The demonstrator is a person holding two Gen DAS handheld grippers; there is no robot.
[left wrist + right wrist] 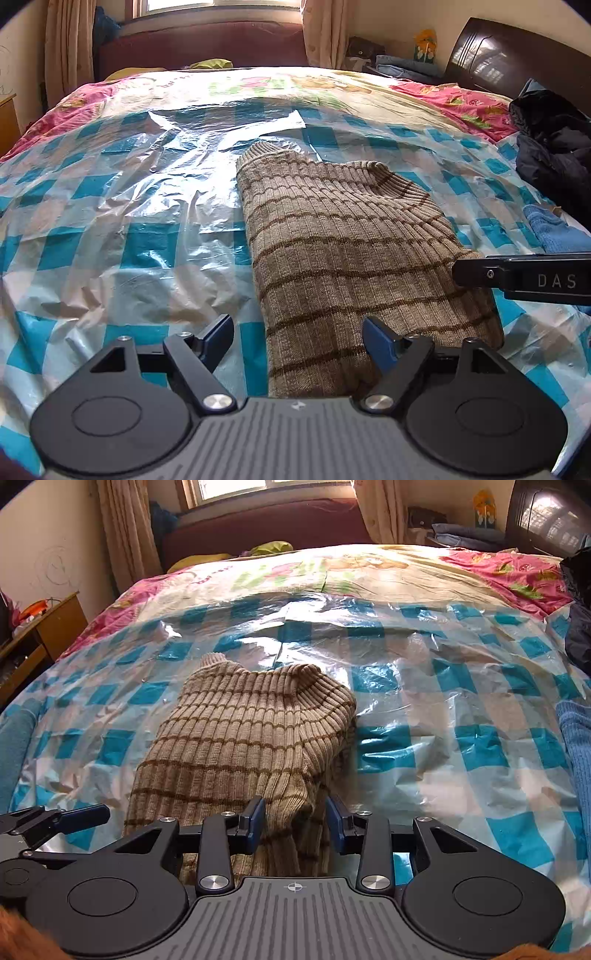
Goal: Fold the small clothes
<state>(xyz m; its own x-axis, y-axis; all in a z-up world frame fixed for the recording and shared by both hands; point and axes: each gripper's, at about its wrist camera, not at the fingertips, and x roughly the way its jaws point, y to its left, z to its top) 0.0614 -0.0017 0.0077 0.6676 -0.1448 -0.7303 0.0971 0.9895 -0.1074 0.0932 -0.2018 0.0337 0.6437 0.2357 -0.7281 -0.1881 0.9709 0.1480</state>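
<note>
Setting: bedroom, daylight from a window behind a dark red headboard.

Bed (55,122): fills both views; floral quilt overlaid with a crinkled clear plastic sheet (129,221) printed in blue checks. The sheet looks slick, so cloth dragged across it would likely slide and carry the film along.

Dark jacket (554,158): heaped at the right edge of the bed, well apart from the work.

Sweater (351,251): small ribbed knit, tan with thin brown stripes, lying mid-bed on the plastic and already doubled into a long narrow shape, collar at the far end. Judged soft, light, limp and stretchy; it will sag from any single pinch and keeps no crease unaided. Best taken at the near hem corners, or along a doubled edge where the layers give the pads some bulk, both grippers lifting together.

Blue towel (557,229): near the right edge, only partly seen.

Left gripper (299,336): jaws spread wide, released, holding nothing; the near left edge of the sweater lies between and below its fingers.

Right gripper (295,823): jaws part open, straddling a bunched fold at the sweater's near right corner; the pads look clear of the cloth, so no grasp.
</note>
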